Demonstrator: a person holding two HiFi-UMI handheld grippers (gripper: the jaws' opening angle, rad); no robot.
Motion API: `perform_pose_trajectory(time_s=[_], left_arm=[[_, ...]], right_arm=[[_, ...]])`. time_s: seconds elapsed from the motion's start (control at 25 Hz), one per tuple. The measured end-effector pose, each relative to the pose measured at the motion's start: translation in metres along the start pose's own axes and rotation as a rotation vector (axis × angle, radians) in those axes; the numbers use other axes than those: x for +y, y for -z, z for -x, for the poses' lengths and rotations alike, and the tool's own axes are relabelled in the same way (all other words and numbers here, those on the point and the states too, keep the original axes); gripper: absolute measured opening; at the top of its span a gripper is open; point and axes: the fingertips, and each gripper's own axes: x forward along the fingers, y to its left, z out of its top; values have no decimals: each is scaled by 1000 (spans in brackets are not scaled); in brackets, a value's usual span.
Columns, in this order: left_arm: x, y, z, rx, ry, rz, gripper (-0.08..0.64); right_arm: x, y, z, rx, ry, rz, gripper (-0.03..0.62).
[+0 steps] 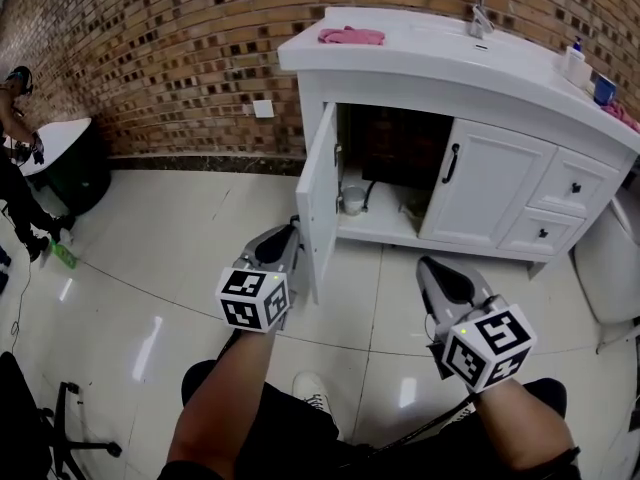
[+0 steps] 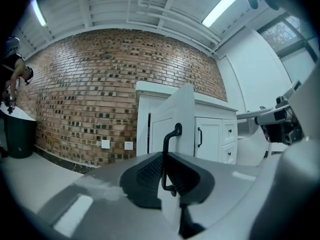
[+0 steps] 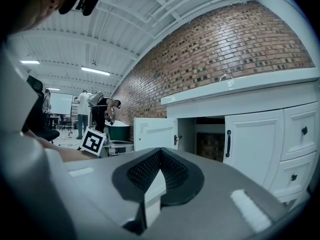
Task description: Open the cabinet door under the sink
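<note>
**Under-sink door open; left gripper clamped on its handle.**
The white panelled cabinet door point(image 1: 318, 203) on the left of the white sink vanity point(image 1: 400, 63) is swung wide out over the glossy tiled floor point(image 1: 170, 258), exposing the dark interior. The neighbouring white right-hand door point(image 1: 485, 193) is shut. The left gripper point(image 1: 285, 236) has its jaws closed on the open door's black bar handle point(image 2: 172, 133). The right gripper point(image 1: 440, 268) hangs clear of the cabinet, jaws pressed together on nothing. A pink cloth point(image 1: 350, 36) lies on the countertop.
</note>
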Motion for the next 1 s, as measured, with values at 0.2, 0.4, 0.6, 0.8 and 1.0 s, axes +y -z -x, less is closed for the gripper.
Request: perform_pose_trajectory(time_s=[0.2, 0.4, 0.6, 0.8, 1.0], left_arm=[[12, 1, 2, -4, -19, 11, 23], [20, 0, 3, -1, -29, 21, 23], [21, 0, 4, -8, -27, 69, 29], [19, 1, 11, -25, -27, 148, 38], [7, -4, 21, -59, -9, 202, 20]], right_arm=[[-1, -4, 14, -14, 19, 5, 8], [-4, -5, 26, -16, 39, 7, 8], [-4, -9, 40, -23, 61, 13, 8], [-11, -8, 56, -25, 97, 31, 8], [-20, -4, 72, -33, 130, 42, 8]])
